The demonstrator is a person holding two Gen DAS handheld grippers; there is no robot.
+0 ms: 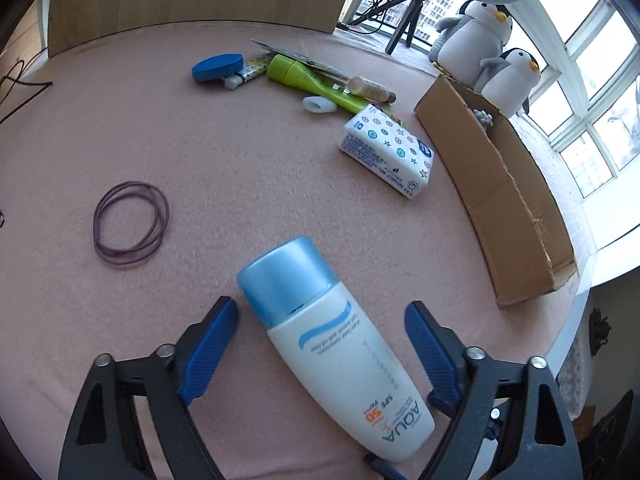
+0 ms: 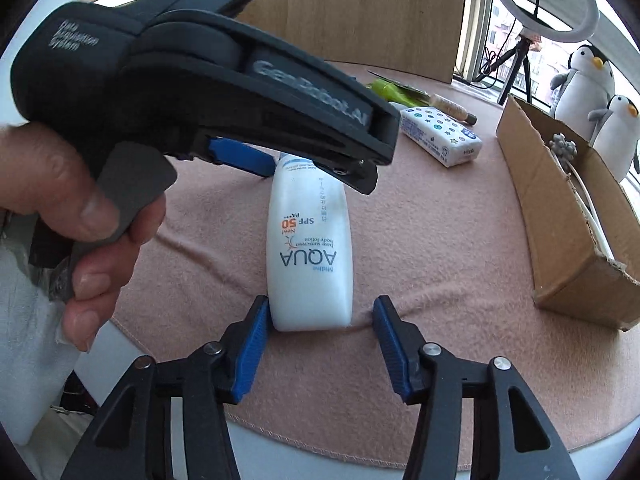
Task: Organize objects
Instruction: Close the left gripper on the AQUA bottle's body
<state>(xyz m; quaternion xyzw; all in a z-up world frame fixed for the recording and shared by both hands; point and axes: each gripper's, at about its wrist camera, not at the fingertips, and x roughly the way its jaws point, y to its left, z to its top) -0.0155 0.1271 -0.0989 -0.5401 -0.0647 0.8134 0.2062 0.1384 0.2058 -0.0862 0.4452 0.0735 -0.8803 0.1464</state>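
Observation:
A white sunscreen bottle [image 1: 340, 360] with a light blue cap lies flat on the pink cloth [image 1: 240, 152]. My left gripper [image 1: 322, 310] is open and straddles its cap end, blue pads on either side with gaps. In the right wrist view the same bottle [image 2: 310, 248] points away from me. My right gripper [image 2: 322, 306] is open around its flat base; the left pad is at the bottle's edge, the right pad a little apart. A hand [image 2: 80, 208] holds the left tool's black body [image 2: 200, 80] over the bottle's far end, hiding the cap.
An open cardboard box [image 1: 500, 184] stands on the right, with a grey item and white cord inside [image 2: 564, 148]. A tissue pack [image 1: 386, 148], green bottle [image 1: 304, 76], blue round tin [image 1: 218, 66] and beige tube [image 1: 372, 88] lie farther back. Purple bands [image 1: 130, 222] lie left. Plush penguins [image 1: 480, 28] sit behind the box.

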